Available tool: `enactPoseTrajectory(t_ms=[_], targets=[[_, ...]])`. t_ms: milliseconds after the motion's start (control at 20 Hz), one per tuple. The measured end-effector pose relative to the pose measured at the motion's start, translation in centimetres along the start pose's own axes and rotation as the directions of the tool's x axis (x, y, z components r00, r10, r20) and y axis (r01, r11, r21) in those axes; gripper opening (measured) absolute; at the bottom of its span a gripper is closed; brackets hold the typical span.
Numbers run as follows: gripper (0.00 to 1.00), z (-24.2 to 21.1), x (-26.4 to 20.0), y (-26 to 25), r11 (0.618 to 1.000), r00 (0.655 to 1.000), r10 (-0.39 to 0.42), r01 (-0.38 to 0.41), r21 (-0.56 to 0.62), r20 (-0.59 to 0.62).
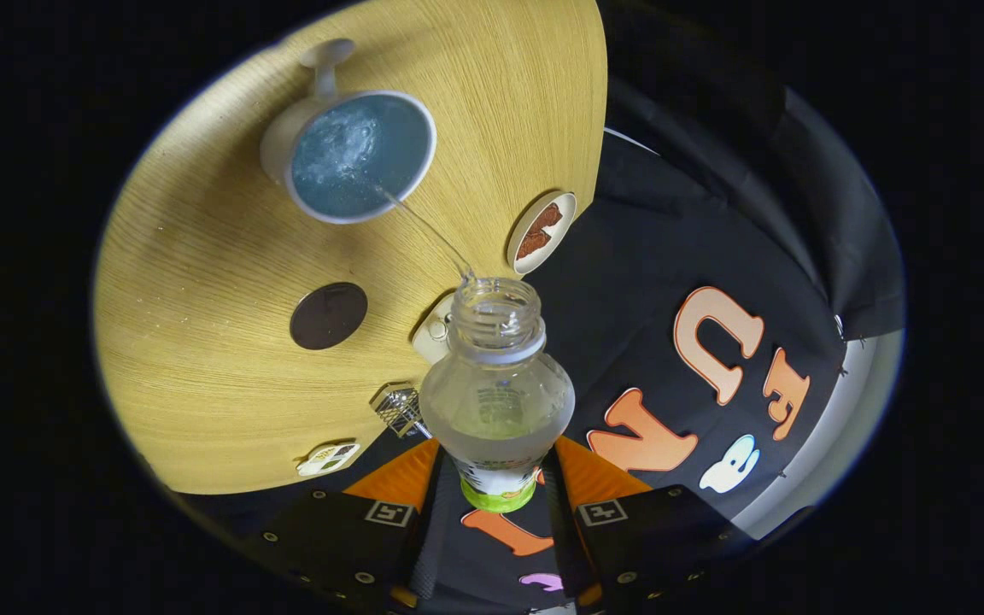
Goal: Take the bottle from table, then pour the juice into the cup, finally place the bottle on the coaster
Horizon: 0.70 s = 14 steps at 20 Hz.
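Mid-pour: bottle tipped over the cup, coaster waiting

The gripper (496,504) has both fingers clamped on the lower body of the clear plastic bottle (496,401), cap off, a thin stream arcing from its mouth into the white cup (354,154) on the wooden table (202,342). The dark round coaster (329,315) sits between cup and bottle. My guess is it's thin-walled, squishy and smooth, getting lighter as it drains, so hold low and firm without crushing it.
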<state>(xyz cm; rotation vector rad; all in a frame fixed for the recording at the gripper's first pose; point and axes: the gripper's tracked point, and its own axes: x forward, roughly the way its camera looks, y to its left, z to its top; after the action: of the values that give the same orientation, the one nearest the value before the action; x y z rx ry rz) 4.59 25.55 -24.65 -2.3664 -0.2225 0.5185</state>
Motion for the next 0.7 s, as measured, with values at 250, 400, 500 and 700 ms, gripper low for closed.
enactPoseTrajectory(t_ms=[250,400,500,700], targets=[[0.55,0.08,0.13,-0.06,1.000,1.000,0.005,-0.005,-0.021,0.000],[0.55,0.01,0.10,-0.46,1.000,1.000,0.006,-0.006,-0.023,0.003],[0.55,0.05,0.02,-0.57,0.999,1.000,0.007,-0.007,-0.031,0.006],[0.55,-0.30,0.33,-0.72,0.999,1.000,0.006,-0.006,-0.043,-0.001]])
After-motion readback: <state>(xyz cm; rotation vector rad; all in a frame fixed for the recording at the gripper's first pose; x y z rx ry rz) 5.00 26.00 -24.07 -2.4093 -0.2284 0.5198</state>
